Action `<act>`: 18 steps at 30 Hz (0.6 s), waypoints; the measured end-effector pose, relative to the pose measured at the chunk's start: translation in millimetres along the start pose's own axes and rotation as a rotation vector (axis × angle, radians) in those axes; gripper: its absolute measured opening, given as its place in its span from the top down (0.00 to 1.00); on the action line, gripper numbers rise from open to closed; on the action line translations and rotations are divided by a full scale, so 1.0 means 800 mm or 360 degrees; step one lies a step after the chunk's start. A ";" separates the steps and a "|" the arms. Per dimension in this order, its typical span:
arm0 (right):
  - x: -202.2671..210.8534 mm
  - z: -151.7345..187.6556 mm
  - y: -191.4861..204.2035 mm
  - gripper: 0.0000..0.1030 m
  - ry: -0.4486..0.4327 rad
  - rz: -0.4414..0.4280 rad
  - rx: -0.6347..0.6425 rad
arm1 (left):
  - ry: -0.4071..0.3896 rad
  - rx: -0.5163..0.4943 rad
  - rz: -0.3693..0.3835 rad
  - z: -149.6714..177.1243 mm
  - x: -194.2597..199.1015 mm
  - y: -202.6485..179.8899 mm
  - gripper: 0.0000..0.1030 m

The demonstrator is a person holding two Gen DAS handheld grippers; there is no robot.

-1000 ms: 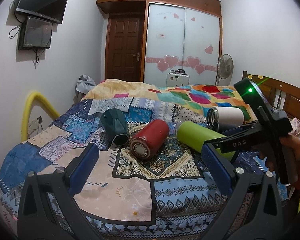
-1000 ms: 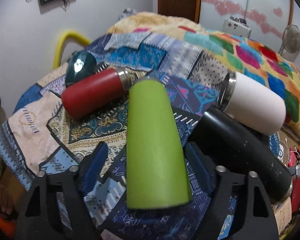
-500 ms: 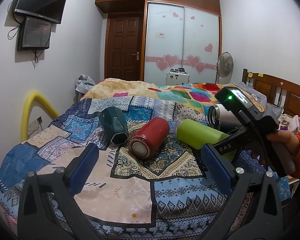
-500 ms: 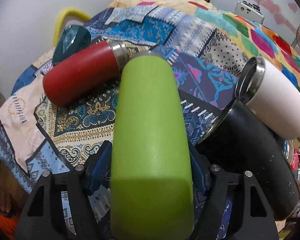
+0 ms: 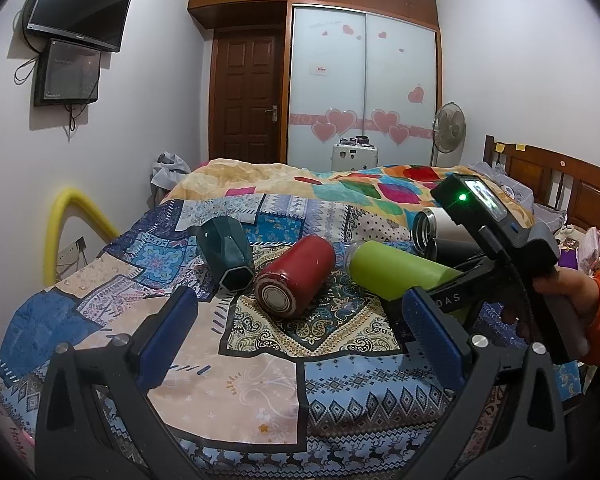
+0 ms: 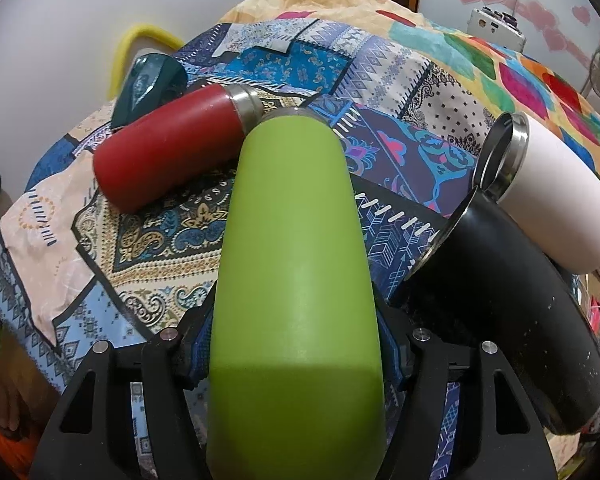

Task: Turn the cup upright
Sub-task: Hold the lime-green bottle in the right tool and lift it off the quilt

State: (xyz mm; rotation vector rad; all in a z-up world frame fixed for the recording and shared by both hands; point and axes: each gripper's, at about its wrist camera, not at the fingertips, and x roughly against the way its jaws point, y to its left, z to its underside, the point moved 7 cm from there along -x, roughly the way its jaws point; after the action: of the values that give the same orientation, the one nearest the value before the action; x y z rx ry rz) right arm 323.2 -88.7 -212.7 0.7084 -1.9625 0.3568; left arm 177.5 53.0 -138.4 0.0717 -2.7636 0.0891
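Observation:
Several cups lie on their sides on a patterned bed cover (image 5: pixel 260 360). My right gripper (image 6: pixel 296 344) is shut on the lime green cup (image 6: pixel 296 260), its blue pads pressed against both sides near the base; the cup still lies flat, mouth pointing away. In the left wrist view the green cup (image 5: pixel 392 268) lies at the right with the right gripper's body (image 5: pixel 496 248) over it. My left gripper (image 5: pixel 300 344) is open and empty, low over the front of the bed. A red cup (image 5: pixel 296 276), a dark teal cup (image 5: pixel 228 256), a white cup (image 6: pixel 556 196) and a black cup (image 6: pixel 512 312) lie nearby.
The red cup's mouth (image 6: pixel 246 102) nearly touches the green cup's mouth. The black cup lies close along the green cup's right side. A wooden headboard (image 5: pixel 560 184) stands at the right, a yellow tube (image 5: pixel 76 220) by the left wall. A fan (image 5: pixel 448 128) stands behind.
My right gripper has slid forward along the green cup and its pads have closed onto the cup's sides. The left gripper has barely moved.

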 end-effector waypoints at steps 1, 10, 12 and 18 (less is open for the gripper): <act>0.002 0.001 0.001 0.40 -0.0002 -0.0006 0.0004 | 0.0003 0.0000 -0.0001 0.000 0.000 0.000 0.00; 0.032 0.018 0.019 0.40 -0.0077 0.0013 0.0063 | -0.0014 0.0001 -0.0003 -0.004 0.012 -0.002 0.00; 0.043 0.020 0.026 0.40 -0.0112 0.0017 0.0080 | -0.0021 0.0001 -0.0002 -0.005 0.016 -0.003 0.00; 0.068 0.030 0.050 0.40 -0.0199 0.0013 0.0129 | -0.0023 0.0004 0.0003 -0.006 0.030 -0.006 0.00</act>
State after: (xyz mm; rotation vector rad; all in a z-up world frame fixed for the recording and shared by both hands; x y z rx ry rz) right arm 262.4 -88.0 -174.4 0.7912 -2.0791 0.4075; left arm 157.6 47.9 -125.1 0.0708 -2.7780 0.0930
